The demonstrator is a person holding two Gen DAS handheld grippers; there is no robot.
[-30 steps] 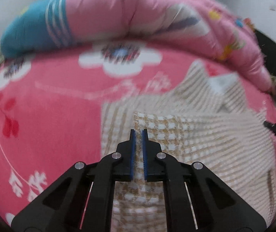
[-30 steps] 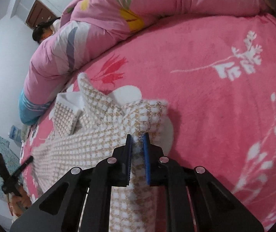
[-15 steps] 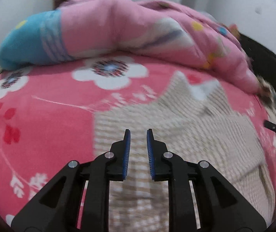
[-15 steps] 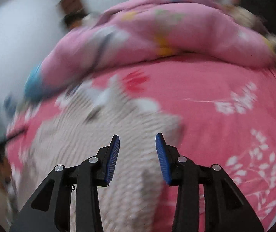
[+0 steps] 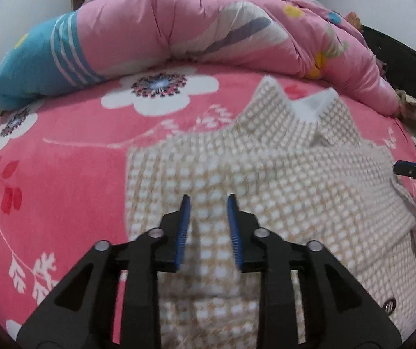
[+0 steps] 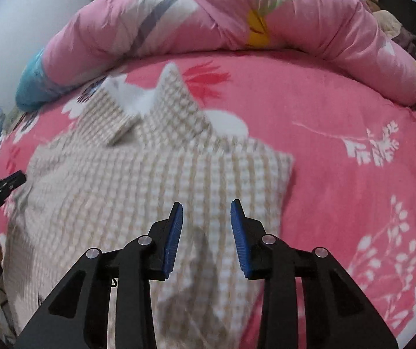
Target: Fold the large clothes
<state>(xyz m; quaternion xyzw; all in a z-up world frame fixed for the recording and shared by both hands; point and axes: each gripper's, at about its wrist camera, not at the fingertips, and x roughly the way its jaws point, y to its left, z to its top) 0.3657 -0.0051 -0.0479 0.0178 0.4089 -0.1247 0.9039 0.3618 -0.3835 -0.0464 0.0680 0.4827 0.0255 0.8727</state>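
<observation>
Now both grippers hover over the checked shirt with nothing between their pads. The left gripper (image 5: 208, 203) has just been opening, its jaws a narrow gap apart above the cloth; the right gripper (image 6: 207, 208) has just been closing a little, yet its jaws stand apart. Under and ahead of both lies the beige-and-white checked shirt (image 5: 280, 180), spread collar-away on the pink flowered blanket (image 5: 62, 174). Beyond the collar a pink quilt (image 6: 208, 20) is heaped across the bed.
</observation>
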